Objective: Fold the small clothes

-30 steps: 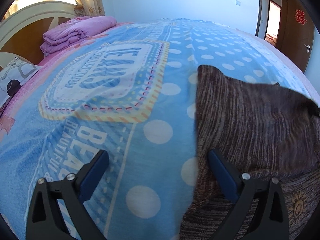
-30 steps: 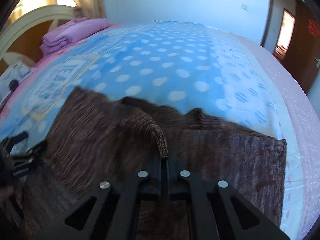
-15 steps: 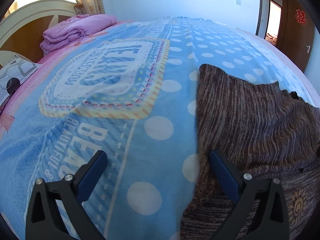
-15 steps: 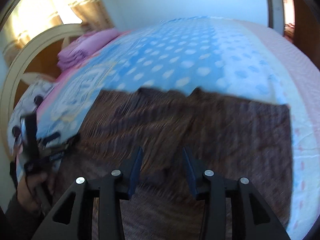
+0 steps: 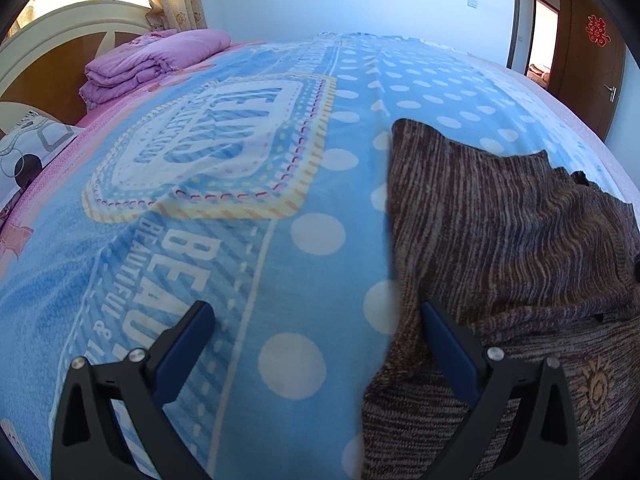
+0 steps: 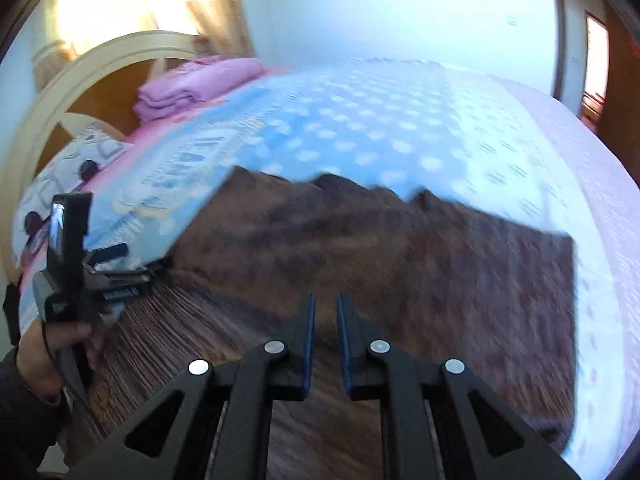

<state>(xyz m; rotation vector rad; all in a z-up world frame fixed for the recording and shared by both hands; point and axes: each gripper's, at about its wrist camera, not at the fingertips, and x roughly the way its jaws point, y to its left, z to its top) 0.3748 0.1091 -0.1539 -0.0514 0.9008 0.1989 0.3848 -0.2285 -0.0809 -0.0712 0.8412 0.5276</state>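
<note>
A brown striped knit garment (image 5: 508, 240) lies on the blue polka-dot blanket (image 5: 248, 184), partly folded over itself. My left gripper (image 5: 316, 320) is wide open and empty; its right finger (image 5: 448, 340) rests on the garment's left edge. In the right wrist view the garment (image 6: 380, 248) is blurred and spread below my right gripper (image 6: 322, 308), which is raised above it, nearly closed with a small gap, holding nothing. The left gripper (image 6: 120, 264) shows there at the garment's left edge, held by a hand.
A folded pink quilt (image 5: 152, 64) and a patterned pillow (image 5: 32, 148) lie by the cream headboard (image 5: 60, 28) at the far left. A wooden door (image 5: 592, 52) stands at the far right. The bed's right edge (image 6: 600, 240) has a pink sheet.
My right gripper let go of the garment fold, opened, then pulled back up and narrowed again. The fold now lies flat. My left gripper has barely moved.
</note>
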